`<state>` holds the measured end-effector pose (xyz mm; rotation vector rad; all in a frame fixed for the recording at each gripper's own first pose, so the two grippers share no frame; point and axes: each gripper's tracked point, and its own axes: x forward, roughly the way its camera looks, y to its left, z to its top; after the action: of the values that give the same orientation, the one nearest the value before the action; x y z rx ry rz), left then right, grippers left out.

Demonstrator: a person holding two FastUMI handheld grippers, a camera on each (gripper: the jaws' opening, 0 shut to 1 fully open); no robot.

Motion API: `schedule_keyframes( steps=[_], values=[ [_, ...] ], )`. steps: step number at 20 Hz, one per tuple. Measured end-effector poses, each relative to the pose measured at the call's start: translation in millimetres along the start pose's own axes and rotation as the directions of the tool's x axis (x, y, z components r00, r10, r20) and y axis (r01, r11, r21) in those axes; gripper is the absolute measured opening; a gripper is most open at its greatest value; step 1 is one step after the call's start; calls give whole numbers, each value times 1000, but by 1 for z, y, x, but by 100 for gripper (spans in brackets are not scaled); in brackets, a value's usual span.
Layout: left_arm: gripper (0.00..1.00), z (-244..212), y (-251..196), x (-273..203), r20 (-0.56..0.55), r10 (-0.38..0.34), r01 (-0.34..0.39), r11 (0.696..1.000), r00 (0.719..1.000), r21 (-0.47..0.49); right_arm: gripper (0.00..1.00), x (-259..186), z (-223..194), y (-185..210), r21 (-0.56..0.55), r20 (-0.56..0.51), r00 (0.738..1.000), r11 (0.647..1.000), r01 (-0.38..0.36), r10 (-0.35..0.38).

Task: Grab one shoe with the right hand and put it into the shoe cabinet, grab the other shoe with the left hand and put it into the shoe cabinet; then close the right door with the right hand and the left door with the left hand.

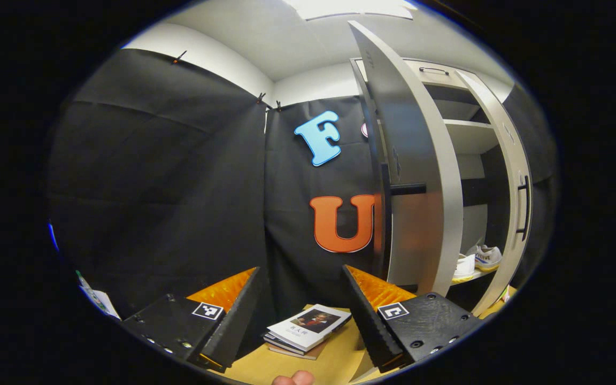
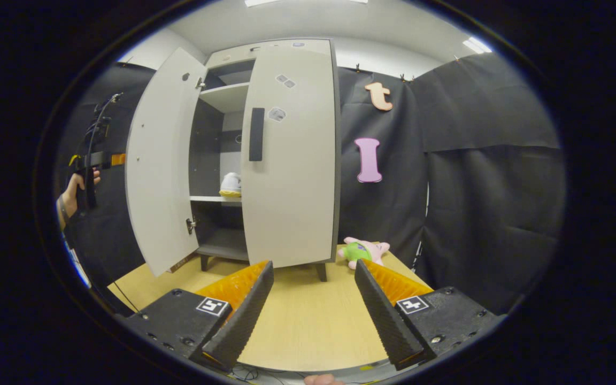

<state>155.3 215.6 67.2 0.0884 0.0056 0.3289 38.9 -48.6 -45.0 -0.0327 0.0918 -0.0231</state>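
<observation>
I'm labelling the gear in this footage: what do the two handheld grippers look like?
Both match. The left gripper and right gripper each have two black wedge-shaped fingers with ridged inner faces, orange upper surfaces, and black bolted bases carrying a small white square tag with a black pattern.

Your left gripper [image 1: 302, 278] has its fingers [image 1: 236, 315] spread wide with nothing between them, and a fingertip of your hand [image 1: 293, 379] peeks in at the bottom edge. Your right gripper [image 2: 313, 272] is spread just as wide and empty, while farther off your left hand [image 2: 72, 192] grips its handle, held upright.
</observation>
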Motion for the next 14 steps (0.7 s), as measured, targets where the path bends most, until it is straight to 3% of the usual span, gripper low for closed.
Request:
schedule_keyframes(
  steps=[3, 7, 8, 9, 14],
  values=[
    [89, 4, -20, -8, 5, -56, 56, 998, 998, 40, 94, 5, -2, 2, 2, -7, 1000, 1000, -16, 16],
    [89, 5, -63, -20, -15, -128, 128, 992, 992, 19, 94, 12, 1, -4, -5, -4, 1000, 1000, -23, 23],
    [89, 5, -75, -22, -13, -135, 135, 991, 991, 23, 99, 12, 0, -6, -8, -5, 1000, 1000, -22, 22],
    [89, 8, -86, -25, -3, -144, 144, 989, 990, 32, 94, 12, -2, -8, -11, -7, 1000, 1000, -20, 20],
    [90, 21, -159, -15, 53, -232, 230, 973, 971, 33, 99, 11, -12, -38, 4, -19, 999, 1000, 29, -29]
  ],
)
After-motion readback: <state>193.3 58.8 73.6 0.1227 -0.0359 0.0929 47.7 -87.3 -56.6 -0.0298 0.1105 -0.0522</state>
